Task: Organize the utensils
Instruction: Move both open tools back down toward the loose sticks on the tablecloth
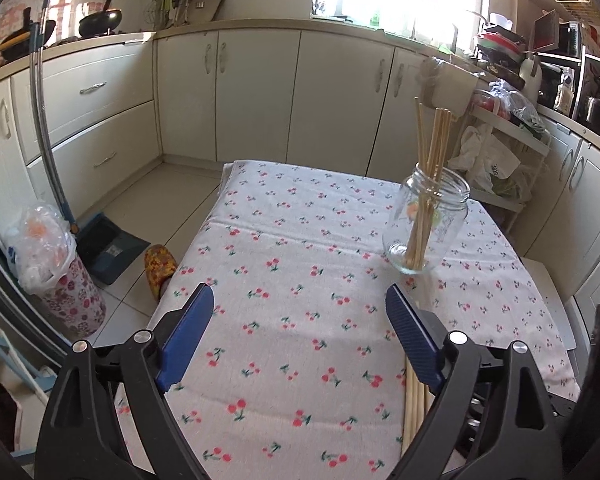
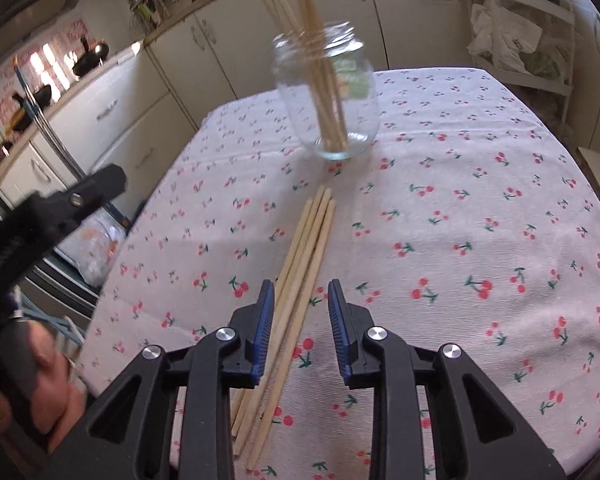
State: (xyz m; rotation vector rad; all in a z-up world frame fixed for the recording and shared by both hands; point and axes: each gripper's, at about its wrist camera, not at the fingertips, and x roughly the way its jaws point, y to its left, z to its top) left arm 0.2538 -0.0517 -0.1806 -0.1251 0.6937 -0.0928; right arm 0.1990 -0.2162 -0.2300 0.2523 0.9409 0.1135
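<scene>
From the left wrist, the left gripper [image 1: 300, 306] hangs above a table draped in a cherry-print cloth [image 1: 284, 264]; its 2 blue pads stand wide apart, released, with only cloth between them. Ahead and to the right a clear glass jar [image 1: 430, 226] stands on the cloth, holding a bunch of wooden chopsticks [image 1: 432, 160] that lean and rise well past its rim. Low on the right, just behind the right-hand pad, the ends of several loose chopsticks [image 1: 414, 412] lie flat on the cloth. Beyond the table run cream cabinets [image 1: 256, 92]; on the floor at the left stand a floral bin with a plastic liner [image 1: 56, 272] and a long-handled dustpan [image 1: 108, 246]; a patterned slipper [image 1: 160, 268] shows beside the table edge.

From the right wrist, the right gripper [image 2: 300, 304] points down at the loose chopsticks [image 2: 304, 248], 4 or so lying side by side and running from under the gripper toward the jar [image 2: 328, 92]; its pads are parted to a narrow gap and press on nothing, though the sticks pass beneath and between them; whether the tips touch the cloth I cannot tell. The jar stands well beyond the tips of the loose sticks, its own chopsticks [image 2: 320, 64] leaning left. At the left edge the left gripper [image 2: 92, 192] shows, blurred, with a hand [image 2: 48, 384] on its grip.
</scene>
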